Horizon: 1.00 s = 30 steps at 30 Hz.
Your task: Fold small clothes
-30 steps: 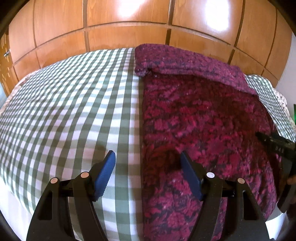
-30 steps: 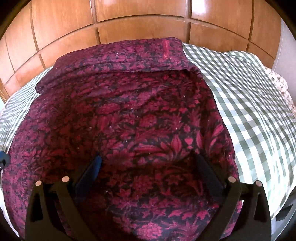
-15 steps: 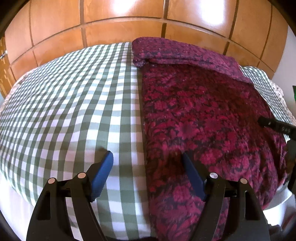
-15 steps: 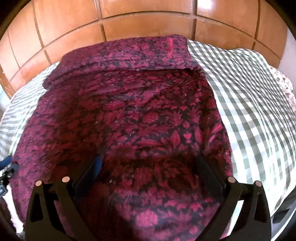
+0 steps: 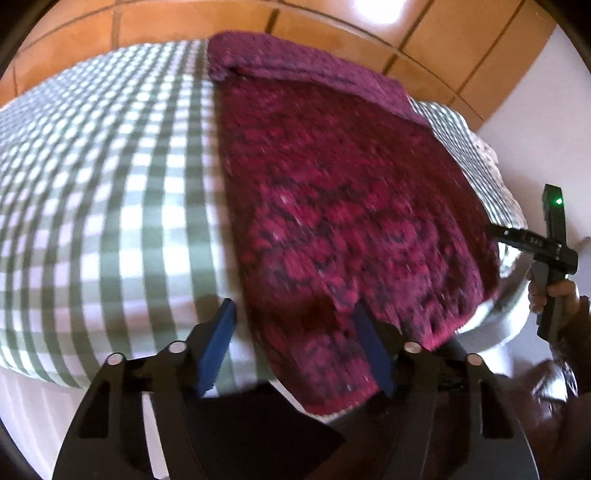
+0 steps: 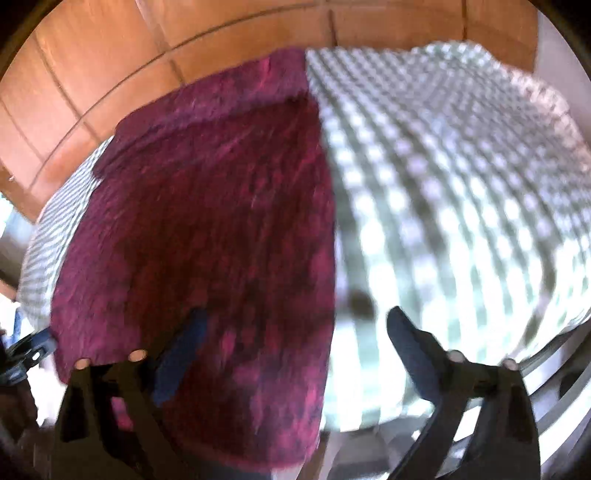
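Bed w/ green-white checked sheet filled most of both views; wood-panel wardrobe behind it, white wall at far right. Dark red floral garment lay flat on the sheet, far end folded over, near hem hanging off bed edge. Left gripper was part open, jaws just closing, straddling garment's left edge, not pinching. Right gripper was wide, also just closing, over garment's right edge, nothing gripped. Both views blurred.

Glossy wood panels, checked cloth
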Motion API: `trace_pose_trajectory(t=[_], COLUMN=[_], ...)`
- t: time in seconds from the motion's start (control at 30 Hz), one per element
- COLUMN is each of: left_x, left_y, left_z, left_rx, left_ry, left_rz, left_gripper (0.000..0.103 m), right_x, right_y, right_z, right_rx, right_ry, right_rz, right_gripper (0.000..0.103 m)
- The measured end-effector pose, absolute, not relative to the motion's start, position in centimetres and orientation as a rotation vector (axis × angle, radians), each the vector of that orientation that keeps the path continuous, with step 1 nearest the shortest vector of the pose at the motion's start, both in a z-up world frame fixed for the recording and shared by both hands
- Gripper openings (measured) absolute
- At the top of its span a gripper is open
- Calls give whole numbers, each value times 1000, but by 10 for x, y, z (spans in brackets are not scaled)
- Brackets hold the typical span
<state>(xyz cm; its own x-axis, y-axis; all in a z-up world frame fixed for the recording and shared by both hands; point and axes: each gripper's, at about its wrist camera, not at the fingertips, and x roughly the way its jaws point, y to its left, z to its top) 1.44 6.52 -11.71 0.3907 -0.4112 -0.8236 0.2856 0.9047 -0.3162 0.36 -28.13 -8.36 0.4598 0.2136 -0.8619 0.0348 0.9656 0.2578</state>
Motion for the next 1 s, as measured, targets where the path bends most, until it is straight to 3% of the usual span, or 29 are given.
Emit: trace_pose_trajectory(t=[0.03, 0.07, 0.13, 0.17, 0.27, 0.43, 0.63, 1.0], left_x=[13, 12, 11, 11, 13, 27, 73, 203], left_y=[64, 63, 64, 65, 79, 106, 101, 105], left_z=[-120, -122, -122, -120, -104, -73, -52, -74], left_rx=[-132, -132, -143, -150, -243, -463, -536, -683], left_ry=[1098, 1107, 1106, 1098, 1048, 929, 854, 961], left_rz=[-463, -468, -479, -486, -542, -613, -624, -423], left_gripper=[44, 40, 21, 19, 15, 13, 12, 12], right_x=[0, -4, -10, -11, -11, 2, 46, 158], right_y=[-278, -275, -269, -266, -264, -273, -287, -306], right_z=[-87, -91, -97, -97, -83, -41, -14, -42], right_rx=[249, 246, 256, 262, 328, 519, 620, 757], right_ry=[1112, 1131, 1155, 1162, 1143, 983, 857, 895], right_rz=[128, 142, 163, 179, 264, 417, 410, 198], right_gripper=[75, 63, 50, 38, 23, 21, 21, 22])
